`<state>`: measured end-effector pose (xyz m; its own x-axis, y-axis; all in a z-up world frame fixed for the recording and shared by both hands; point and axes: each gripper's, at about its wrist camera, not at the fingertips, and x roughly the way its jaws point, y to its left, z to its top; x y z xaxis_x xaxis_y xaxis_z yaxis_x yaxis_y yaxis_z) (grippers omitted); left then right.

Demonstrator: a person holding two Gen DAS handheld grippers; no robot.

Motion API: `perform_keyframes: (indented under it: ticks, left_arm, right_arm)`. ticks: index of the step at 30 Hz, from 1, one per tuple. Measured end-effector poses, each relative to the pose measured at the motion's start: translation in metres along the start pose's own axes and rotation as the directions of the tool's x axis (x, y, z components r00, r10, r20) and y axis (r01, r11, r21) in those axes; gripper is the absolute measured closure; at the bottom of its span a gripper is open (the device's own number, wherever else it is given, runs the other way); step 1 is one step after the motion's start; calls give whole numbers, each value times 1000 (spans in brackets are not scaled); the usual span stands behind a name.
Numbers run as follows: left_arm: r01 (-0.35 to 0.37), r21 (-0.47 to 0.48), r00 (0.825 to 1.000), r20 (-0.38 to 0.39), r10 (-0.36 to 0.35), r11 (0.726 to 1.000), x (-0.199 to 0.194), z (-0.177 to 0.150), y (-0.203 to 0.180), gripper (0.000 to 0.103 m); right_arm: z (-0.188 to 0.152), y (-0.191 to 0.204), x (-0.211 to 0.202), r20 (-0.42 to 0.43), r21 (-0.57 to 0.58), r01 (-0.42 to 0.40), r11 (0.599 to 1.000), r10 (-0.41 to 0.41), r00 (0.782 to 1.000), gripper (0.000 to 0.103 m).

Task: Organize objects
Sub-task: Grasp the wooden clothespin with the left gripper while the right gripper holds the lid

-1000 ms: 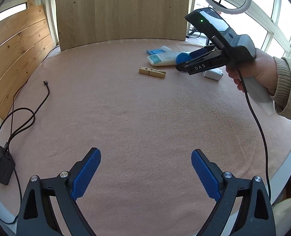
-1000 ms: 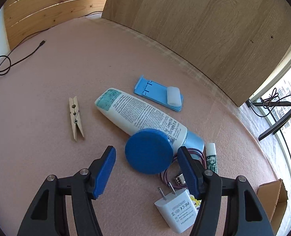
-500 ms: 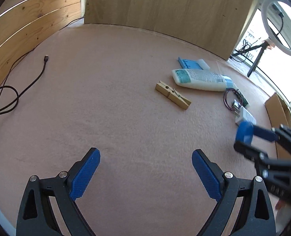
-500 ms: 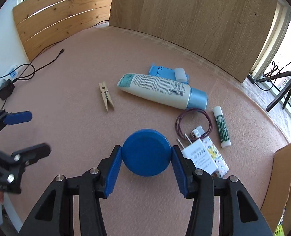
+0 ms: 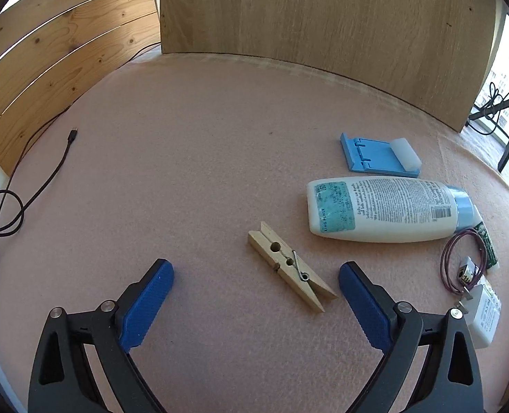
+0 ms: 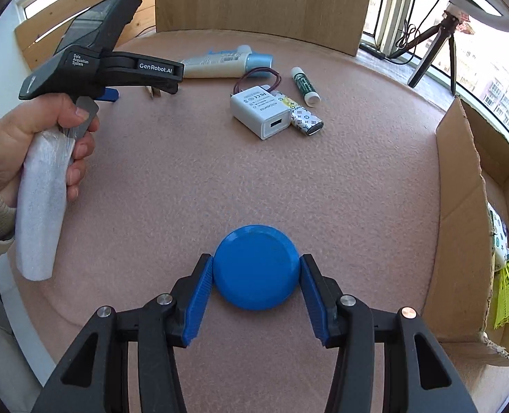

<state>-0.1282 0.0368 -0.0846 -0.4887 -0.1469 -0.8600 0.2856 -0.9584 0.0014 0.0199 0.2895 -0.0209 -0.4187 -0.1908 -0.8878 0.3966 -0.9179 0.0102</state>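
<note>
Your right gripper (image 6: 256, 284) is clamped on the blue disc (image 6: 256, 267), one pad on each side of its rim, and the box (image 6: 461, 213) opens at about 3 o'clock from it, near, so that carry looks like a short swing right. Your left gripper (image 5: 256, 296) hangs with its jaws wide apart and nothing between the pads; the peg (image 5: 290, 270) lies just ahead at 1 o'clock, its long axis running 10 to 4, closer to the right pad. You'd likely turn the wrist to pinch across it.
</note>
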Motion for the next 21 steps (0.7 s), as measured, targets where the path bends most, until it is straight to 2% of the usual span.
perform_keyframes:
  ticks: [6,8,13,18,21]
  left_arm:
    - [8,-10,999,51,-7,1000,-6,-10,39,4]
    - [32,-2,997,67,-32,999,-6,-10,45,7]
    - [53,52,995,87,-57,997,-7,-4,44,20]
    - [129,183,985,91,-148,975,-3,7,42,37]
    - [169,226,978,82,-192,959,-4,11,37,56]
  right_arm:
    - [5,1,6,28,10,-20,1000,20,999,57]
    - [7,2,8,37,15,-18,1000,18,999,57]
    - [10,5,10,54,26,-10,1000,9,998,56]
    - [10,3,10,64,38,-16,999,13,998,56]
    - [10,3,10,71,52,-15,999,11,997,56]
